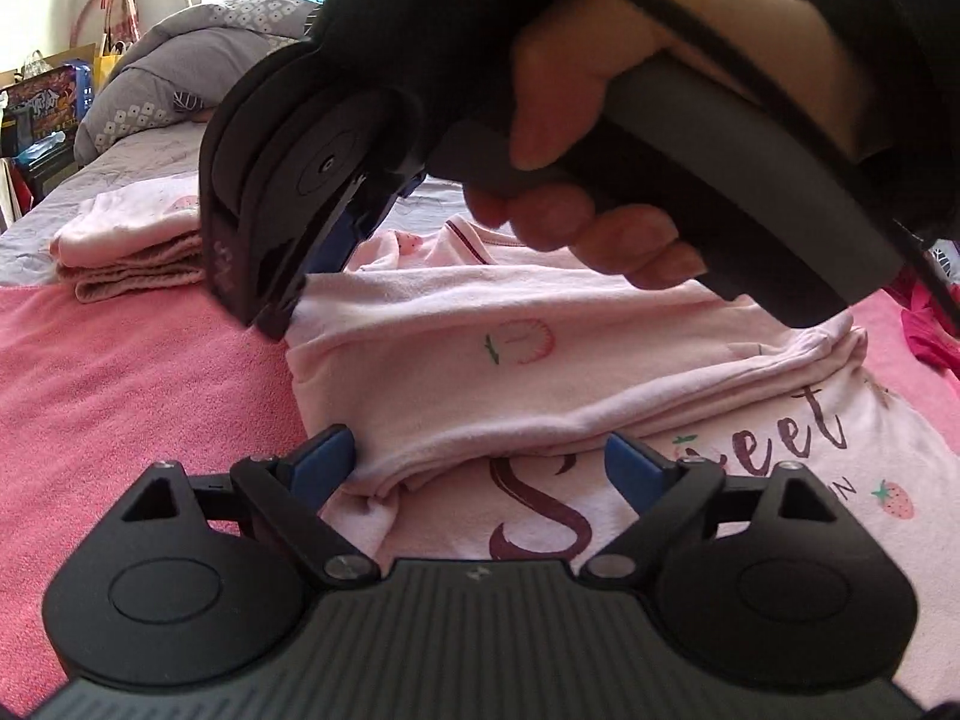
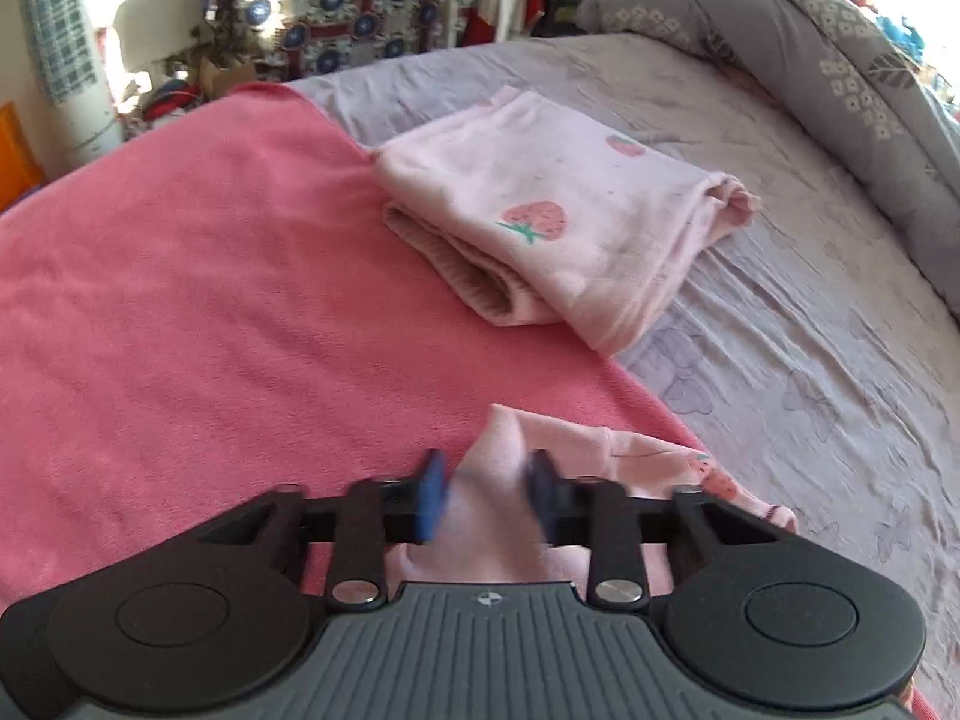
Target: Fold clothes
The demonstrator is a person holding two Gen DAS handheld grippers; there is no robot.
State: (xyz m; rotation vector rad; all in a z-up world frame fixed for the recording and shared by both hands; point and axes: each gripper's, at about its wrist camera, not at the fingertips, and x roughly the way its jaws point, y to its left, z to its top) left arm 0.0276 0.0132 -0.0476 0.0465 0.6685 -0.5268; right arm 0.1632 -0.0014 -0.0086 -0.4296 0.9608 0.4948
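Right gripper [image 2: 487,495]: blue pads closed narrow on a pinch of pale pink cloth, a corner of the shirt [image 1: 540,372]; some blur on the far pad, but fabric clearly bunches up between them. In the left wrist view the same gripper sits at 10 o'clock of the shirt, biting its upper-left corner, with the person's hand [image 1: 576,150] wrapped on the handle.

Left gripper [image 1: 474,462]: fingers wide, straddling the folded edge at the shirt's near side, pads not pressing on it. Cloth lies between them but is not gripped.

Shirt: pink, strawberry print with lettering, partly folded with a flap laid across the print, lying on the pink towel [image 1: 132,396] at centre. A folded pink garment [image 2: 552,216] rests at 1 o'clock from the right gripper, half on the towel, half on the grey bedsheet [image 2: 810,312]. Grey quilt [image 2: 810,30] is heaped further out.

Risks:
- One-corner grip only, so pulling would likely drag the shirt askew and undo the fold.
- The pinch looks thin; the cloth may slip out.
- Left pads closing now could catch only the top layer, leaving a ragged fold.
- A wide swing might knock the finished garment.
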